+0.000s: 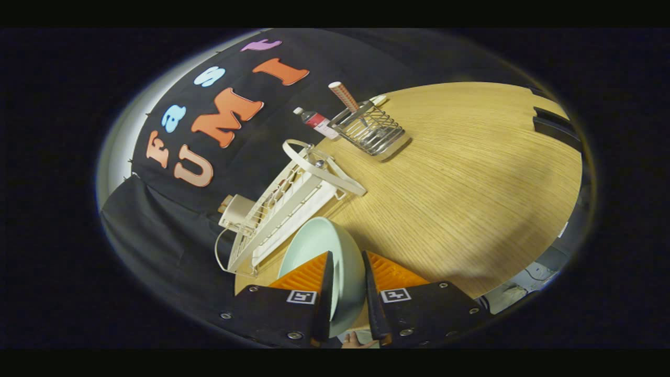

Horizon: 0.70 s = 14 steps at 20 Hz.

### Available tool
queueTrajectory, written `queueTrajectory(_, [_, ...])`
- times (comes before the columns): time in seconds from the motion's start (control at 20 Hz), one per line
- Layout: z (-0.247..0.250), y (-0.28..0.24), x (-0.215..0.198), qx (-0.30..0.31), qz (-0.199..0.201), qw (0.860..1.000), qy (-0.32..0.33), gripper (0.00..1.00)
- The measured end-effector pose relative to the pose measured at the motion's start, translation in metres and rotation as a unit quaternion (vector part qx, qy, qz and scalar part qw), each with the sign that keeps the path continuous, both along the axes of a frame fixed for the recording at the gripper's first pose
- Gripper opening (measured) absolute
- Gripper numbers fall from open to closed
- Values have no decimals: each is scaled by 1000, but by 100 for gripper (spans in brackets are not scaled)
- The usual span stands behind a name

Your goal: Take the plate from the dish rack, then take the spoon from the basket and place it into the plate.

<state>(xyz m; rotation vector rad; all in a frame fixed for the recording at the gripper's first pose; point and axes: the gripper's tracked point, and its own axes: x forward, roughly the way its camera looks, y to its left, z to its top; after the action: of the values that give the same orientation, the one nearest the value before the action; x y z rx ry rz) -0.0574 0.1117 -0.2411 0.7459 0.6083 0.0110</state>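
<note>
A pale green plate (324, 251) stands on edge between my two fingers, and the gripper (346, 256) is shut on the plate's rim. The plate hangs clear of the white wire dish rack (285, 209), which lies just ahead and to the left of the fingers on the wooden table (471, 183). Beyond the rack sits a metal wire basket (372, 130). A utensil with a red-and-white checked handle (343, 96) sticks up out of the basket; its bowl end is hidden inside.
A small bottle with a red label (316, 120) lies beside the basket against the black cloth wall. A cream-coloured cup (238, 209) hangs on the rack's far side. Bare wood stretches to the right of the fingers.
</note>
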Motion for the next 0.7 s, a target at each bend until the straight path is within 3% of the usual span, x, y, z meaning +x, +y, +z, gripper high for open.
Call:
queueTrajectory(0.35, [15,-30,0,-48,-13,999,-22,50])
queueTrajectory(0.55, [28,-68,3,-120,-43,991,-41,78])
queueTrajectory(0.65, [34,-91,3,-168,-59,983,-49,96])
queueTrajectory(0.7, [39,-99,2,-188,-61,979,-56,98])
